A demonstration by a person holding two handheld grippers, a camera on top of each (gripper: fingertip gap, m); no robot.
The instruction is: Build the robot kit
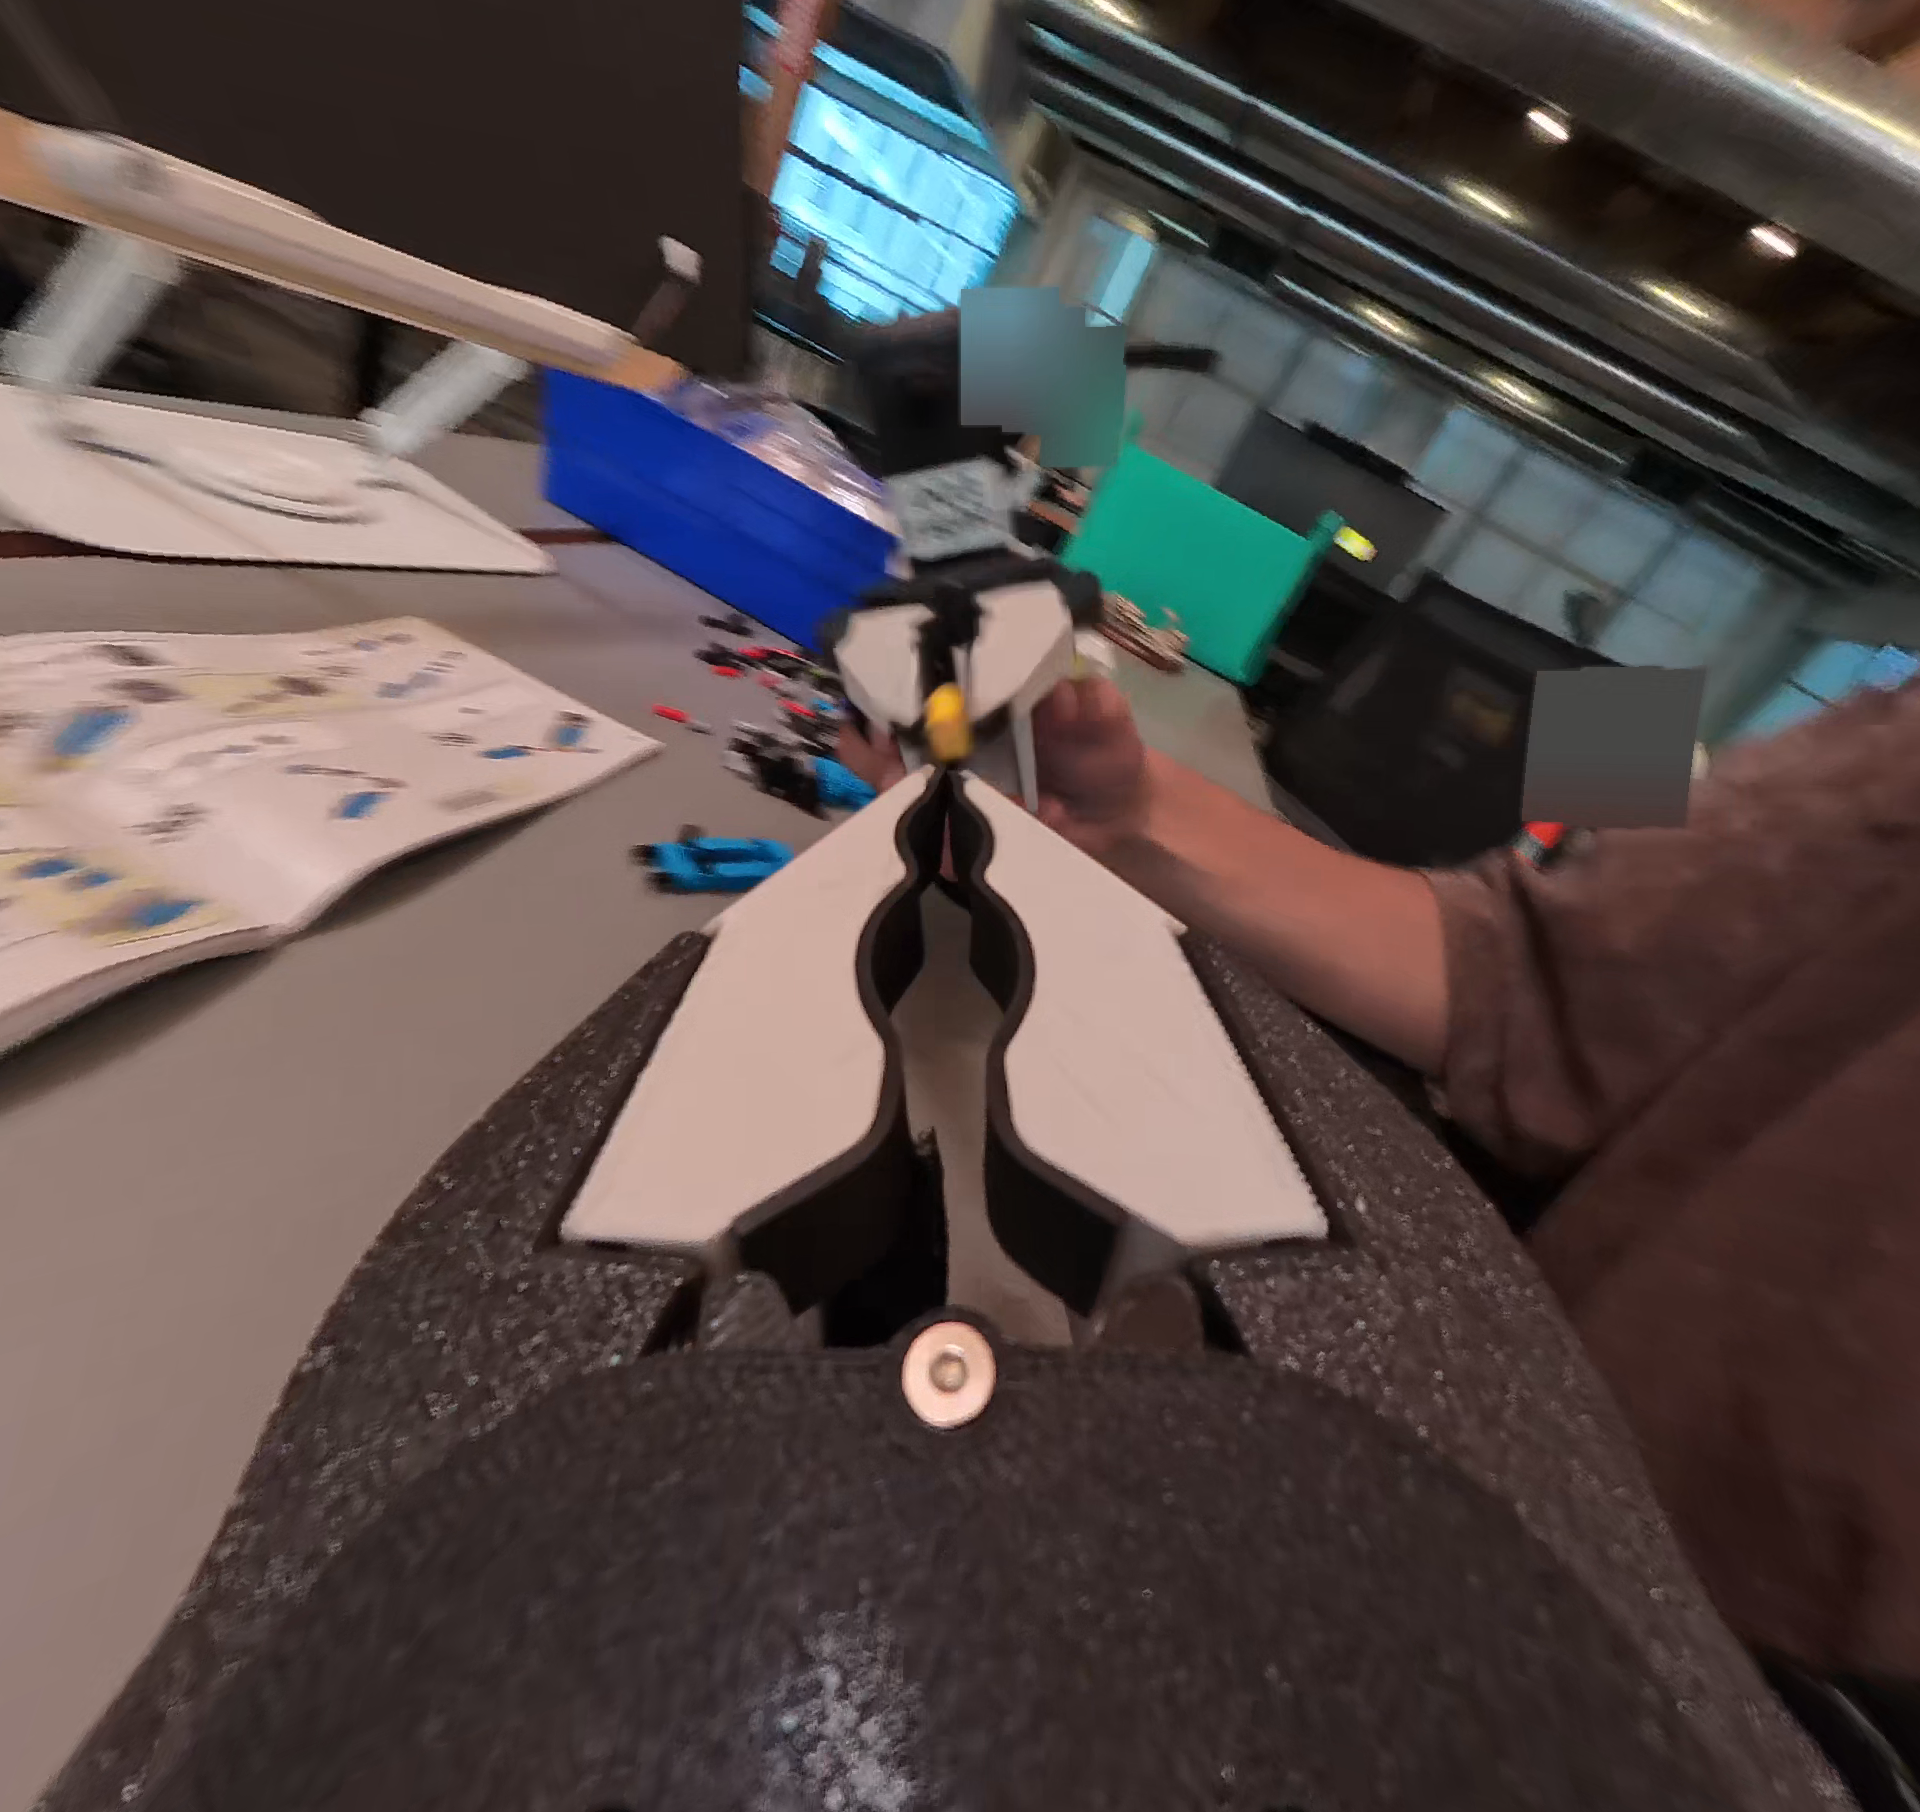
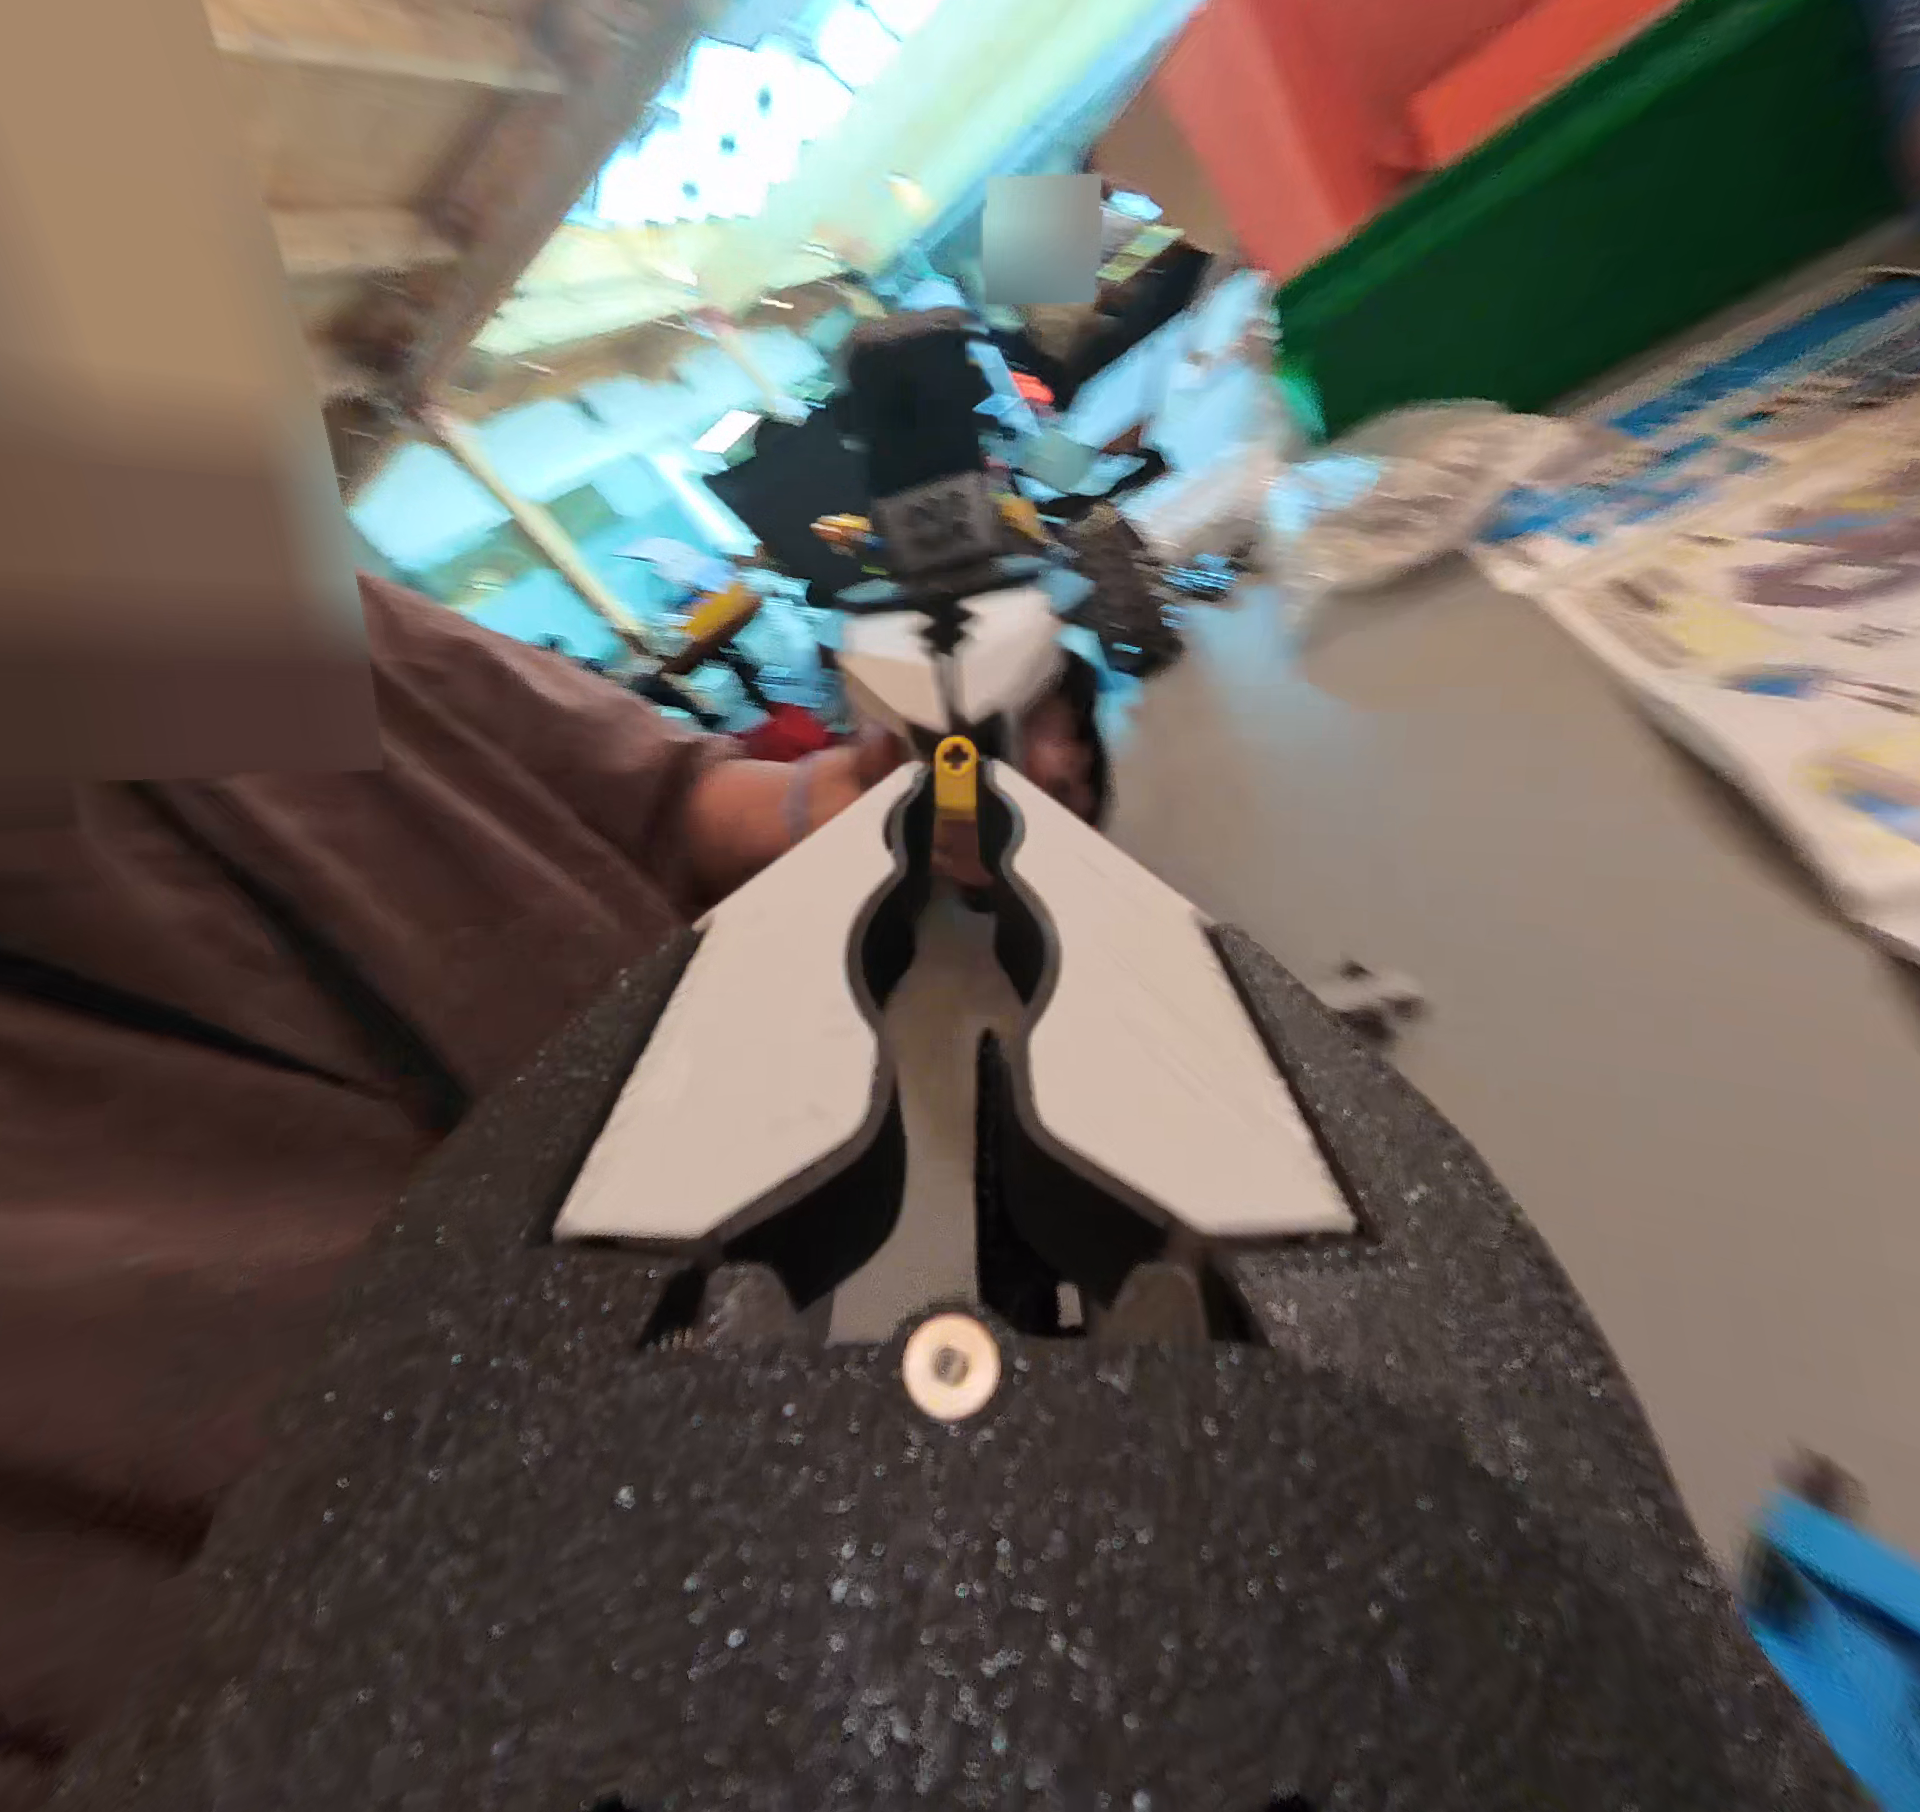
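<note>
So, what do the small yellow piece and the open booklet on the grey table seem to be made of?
The small yellow piece looks like hard, smooth moulded plastic: an even colour and a crisp cross-shaped hole. The open booklet looks like thin printed paper, since its pages curve at the fold. Blur leaves its finish uncertain.

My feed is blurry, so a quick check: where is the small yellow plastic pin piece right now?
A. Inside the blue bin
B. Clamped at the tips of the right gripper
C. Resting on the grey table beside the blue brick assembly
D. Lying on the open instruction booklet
B: the right wrist view shows the small yellow plastic pin piece pinched between the closed fingertips of the right gripper, raised off the grey table.
</note>
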